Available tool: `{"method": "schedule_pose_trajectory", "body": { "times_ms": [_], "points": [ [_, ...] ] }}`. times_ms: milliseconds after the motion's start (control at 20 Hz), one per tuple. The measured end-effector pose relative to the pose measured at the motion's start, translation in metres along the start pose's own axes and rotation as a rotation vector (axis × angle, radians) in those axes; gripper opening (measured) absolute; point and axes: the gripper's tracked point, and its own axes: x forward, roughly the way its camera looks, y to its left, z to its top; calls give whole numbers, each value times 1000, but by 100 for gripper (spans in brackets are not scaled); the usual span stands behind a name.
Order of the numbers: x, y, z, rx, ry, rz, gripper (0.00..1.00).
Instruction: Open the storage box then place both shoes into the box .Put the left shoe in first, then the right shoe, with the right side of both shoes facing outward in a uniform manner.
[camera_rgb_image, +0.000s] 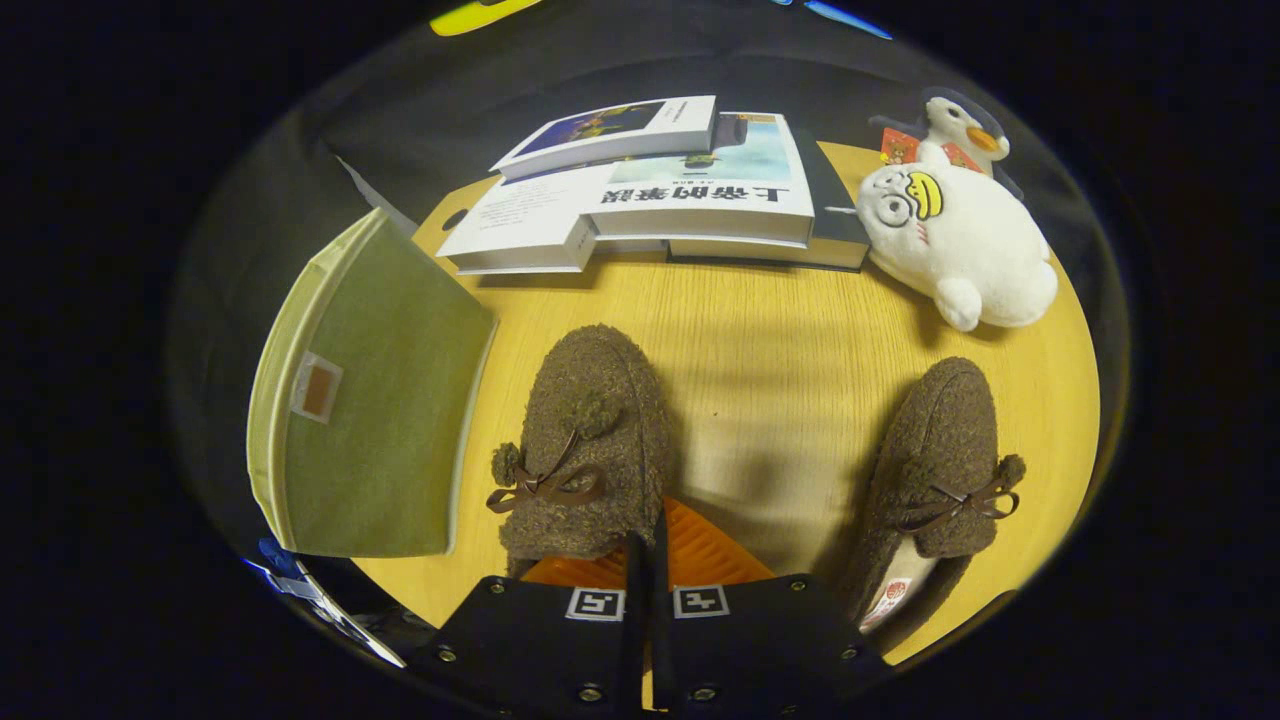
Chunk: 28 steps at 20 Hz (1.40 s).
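Note:
Two brown fuzzy shoes with small bows lie on the wooden table, toes pointing away from me. The left-hand shoe (588, 440) is right at my gripper (648, 545). The gripper's fingers stand nearly together on the shoe's right side wall near the heel. One finger is mostly hidden by the shoe and the other finger's pad (705, 550) lies bare outside it. The right-hand shoe (935, 470) rests apart, to the right of the fingers. The green fabric storage box (375, 400) stands left of the held shoe, with a green panel bearing a small tag facing me. I cannot tell whether it is open.
A pile of books (650, 190) lies across the table's far side. Two white plush toys (955, 240) sit at the far right corner. Bare tabletop (780, 360) stretches between the shoes and the books.

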Motion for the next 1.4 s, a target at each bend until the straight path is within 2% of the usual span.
{"method": "schedule_pose_trajectory", "body": {
  "times_ms": [400,650,1050,1400],
  "points": [
    [-83,56,50,-20,-63,64,3],
    [-112,103,79,-53,-91,135,3],
    [-107,188,103,-151,-56,212,3],
    [-56,245,100,-232,21,190,3]
  ]
}}
